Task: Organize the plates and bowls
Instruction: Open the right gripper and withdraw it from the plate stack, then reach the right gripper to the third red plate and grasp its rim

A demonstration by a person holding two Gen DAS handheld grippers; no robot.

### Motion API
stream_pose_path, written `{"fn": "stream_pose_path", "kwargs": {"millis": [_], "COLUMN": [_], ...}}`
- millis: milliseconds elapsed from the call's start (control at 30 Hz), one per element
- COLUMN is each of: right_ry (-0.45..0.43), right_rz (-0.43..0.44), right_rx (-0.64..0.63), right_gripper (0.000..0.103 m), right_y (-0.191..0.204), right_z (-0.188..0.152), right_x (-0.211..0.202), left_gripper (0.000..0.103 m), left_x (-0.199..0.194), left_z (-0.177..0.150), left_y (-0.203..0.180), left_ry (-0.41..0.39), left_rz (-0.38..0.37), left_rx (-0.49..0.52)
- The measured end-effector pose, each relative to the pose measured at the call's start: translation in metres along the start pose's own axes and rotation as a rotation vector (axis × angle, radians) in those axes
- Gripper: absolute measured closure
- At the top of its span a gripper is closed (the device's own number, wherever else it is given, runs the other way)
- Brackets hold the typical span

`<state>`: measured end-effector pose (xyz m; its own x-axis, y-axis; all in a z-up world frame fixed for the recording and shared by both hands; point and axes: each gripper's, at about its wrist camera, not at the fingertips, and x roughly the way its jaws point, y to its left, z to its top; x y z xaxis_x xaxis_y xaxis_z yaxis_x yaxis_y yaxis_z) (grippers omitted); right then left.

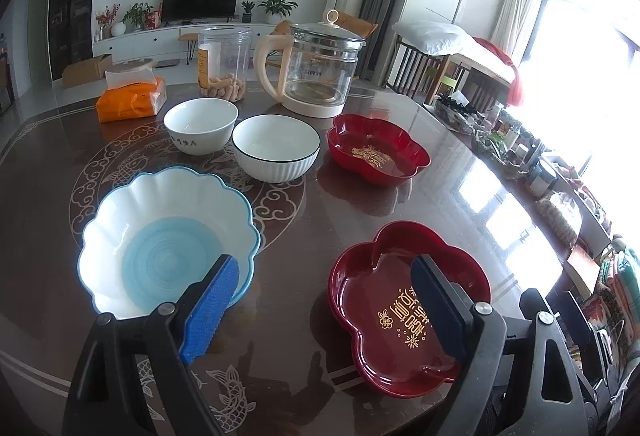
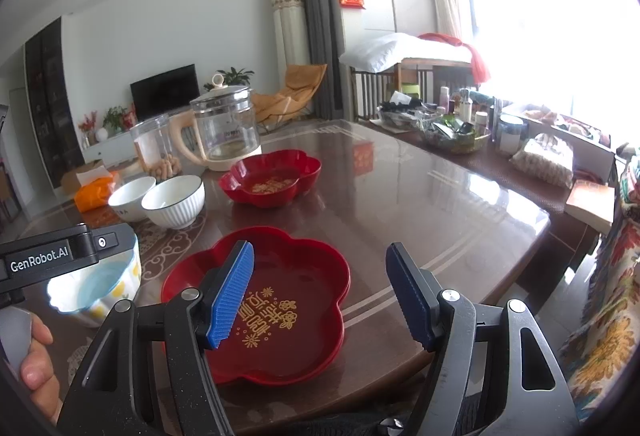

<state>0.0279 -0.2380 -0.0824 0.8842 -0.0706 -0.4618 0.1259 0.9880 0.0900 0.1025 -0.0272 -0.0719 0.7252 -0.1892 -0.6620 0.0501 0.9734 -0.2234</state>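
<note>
On the dark table, a red flower-shaped plate [image 1: 400, 320] [image 2: 280, 300] lies near the front edge; a second red plate [image 1: 378, 152] [image 2: 272, 176] lies farther back. A large scalloped white-and-blue bowl [image 1: 168, 240] [image 2: 96, 284] sits front left. Two white bowls stand behind it: a plain one [image 1: 200, 130] [image 2: 130, 196] and a ribbed dark-rimmed one [image 1: 276, 148] [image 2: 174, 200]. My left gripper [image 1: 324, 312] is open and empty, above the gap between the scalloped bowl and the near plate. My right gripper [image 2: 320, 296] is open and empty above the near plate's right side.
A glass kettle [image 1: 316, 72] [image 2: 224, 128], a clear jar of snacks [image 1: 224, 64], and an orange tissue pack [image 1: 132, 100] stand at the table's back. Cluttered bottles, baskets and bags [image 2: 480, 128] line the right side. The table's front edge [image 2: 460, 340] is close.
</note>
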Motion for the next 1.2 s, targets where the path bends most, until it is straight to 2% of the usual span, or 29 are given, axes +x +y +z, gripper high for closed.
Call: {"fn": "stream_pose_path", "kwargs": {"millis": [600,867,1000,1200], "right_ry": [0.005,0.029,0.088,0.275], "right_rz": [0.001,0.051,0.075,0.104], "right_rx": [0.003,0.059,0.096,0.134], "right_gripper": [0.03,0.03,0.03,0.03], "right_y": [0.001,-0.012,-0.026,-0.058], "right_z": [-0.001,0.001,0.007,0.029], "right_x": [0.001,0.003,0.007,0.037], "left_gripper": [0.016,0.016,0.016,0.016], "left_x": [-0.006,0.0,0.002,0.022], "left_z": [-0.008,-0.009,-0.001,0.032], "left_y": [0.004,0.011,0.008,0.01], "left_ry": [0.002,0.047,0.08,0.216], "left_rz": [0.001,-0.001,-0.008,-0.066], "left_rx": [0.016,0.011,0.082,0.139]}}
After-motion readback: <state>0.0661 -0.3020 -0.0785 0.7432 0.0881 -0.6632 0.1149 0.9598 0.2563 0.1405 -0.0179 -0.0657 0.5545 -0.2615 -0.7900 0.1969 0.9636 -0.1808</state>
